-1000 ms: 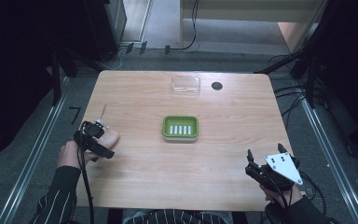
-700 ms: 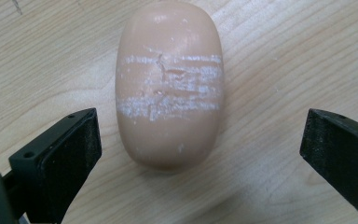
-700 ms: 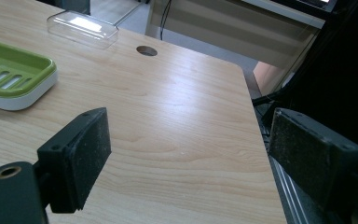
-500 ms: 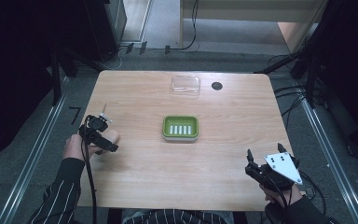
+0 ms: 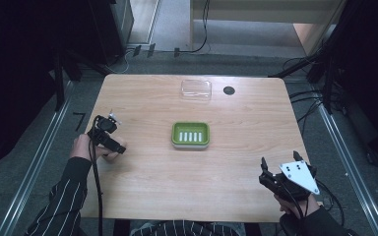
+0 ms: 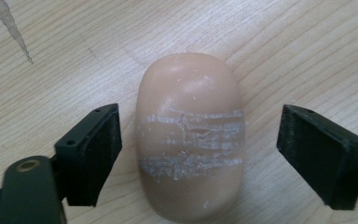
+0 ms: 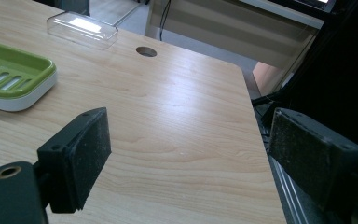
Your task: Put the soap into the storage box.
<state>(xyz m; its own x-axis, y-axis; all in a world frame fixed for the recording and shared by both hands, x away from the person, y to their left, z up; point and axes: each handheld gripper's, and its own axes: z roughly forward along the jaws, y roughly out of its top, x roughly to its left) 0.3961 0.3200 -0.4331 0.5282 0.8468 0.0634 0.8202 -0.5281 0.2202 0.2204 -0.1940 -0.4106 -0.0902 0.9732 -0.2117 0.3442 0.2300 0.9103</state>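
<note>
A pale pink bar of soap (image 6: 190, 137) lies flat on the wooden counter (image 5: 187, 177), near its left edge. In the left gripper view it is a rounded oblong with whitish scuff bands across its middle and lower half. The left tool (image 6: 198, 156) hangs right over it, its two black jaws spread wide, one on each side of the bar. The left jaw stands just beside the soap with a thin strip of wood showing between them; the right jaw stands farther off, with a clear gap. Neither pad touches the bar. In the high view the left tool (image 5: 109, 139) points down at that spot and covers the soap, so the bar itself is hard to make out from above. The person's left hand (image 5: 81, 147) grips the tool from the counter's left side, the striped sleeve (image 5: 64, 196) trailing back toward the near edge.

Toward the middle of the counter sits a green soap dish (image 5: 190, 134) with a slotted floor, well apart from the soap. Beyond it, near the far edge, lies a clear plastic lid (image 5: 196, 89), and just to its right a small round hole (image 5: 229, 90) is set in the wood.

The right tool (image 5: 269, 178) rests at the near right corner, jaws wide apart and holding nothing, aimed across the bare counter.
</note>
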